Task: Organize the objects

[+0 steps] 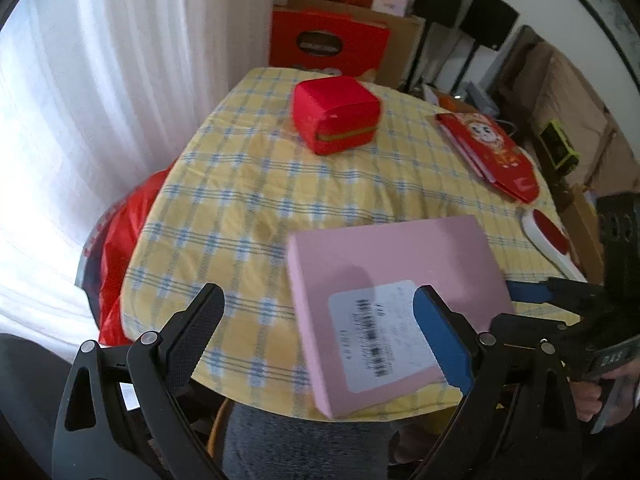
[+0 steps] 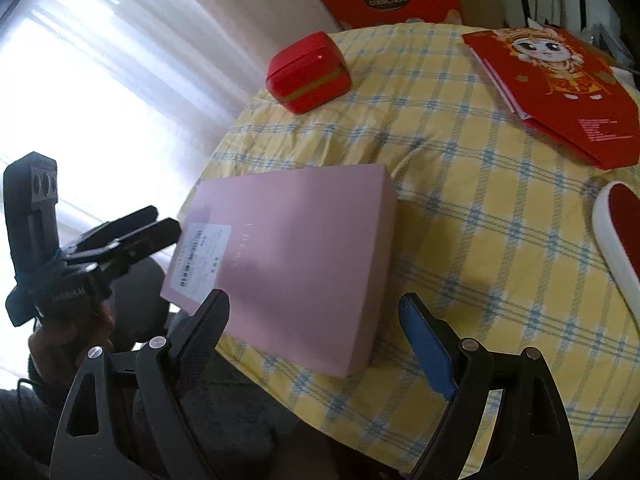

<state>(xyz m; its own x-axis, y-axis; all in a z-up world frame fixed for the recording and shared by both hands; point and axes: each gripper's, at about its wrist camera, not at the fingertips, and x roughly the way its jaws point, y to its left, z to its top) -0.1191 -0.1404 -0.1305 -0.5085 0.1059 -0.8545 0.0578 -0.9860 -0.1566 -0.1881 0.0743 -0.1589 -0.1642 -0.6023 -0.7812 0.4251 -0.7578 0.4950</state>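
- Tabletop [image 2: 460,208]: round, covered with a yellow cloth checked in blue; it appears in both wrist views.
- Pink box [image 2: 304,256]: flat and rectangular, lying on the cloth at the near edge of the tabletop, with one corner reaching past the rim. A white barcode label [image 1: 384,336] sits on its top face at the end nearest the left gripper.
- Left gripper [image 1: 320,320]: its fingers stand wide apart above the labelled end of the pink box. The blue-padded finger [image 1: 440,340] overlaps the label in the left wrist view; the black finger is over bare cloth. Neither pad presses on the box.
- Right gripper [image 2: 314,322]: its fingers are also spread wide, over the near long edge of the pink box, clamped on nothing. Whether the pads touch the box cannot be told.
- Red box [image 1: 336,114]: small, lidded, with a gold band along the seam, standing on the far side of the tabletop, well apart from the pink box.
- Red envelopes [image 2: 560,92]: a flat stack printed with a cartoon figure, lying at the right side of the tabletop.
- White-rimmed red object [image 2: 616,232]: partly cut off at the right edge of the tabletop; what it is cannot be told.
- White curtain [image 1: 100,120]: brightly backlit, hanging behind the tabletop on the left.
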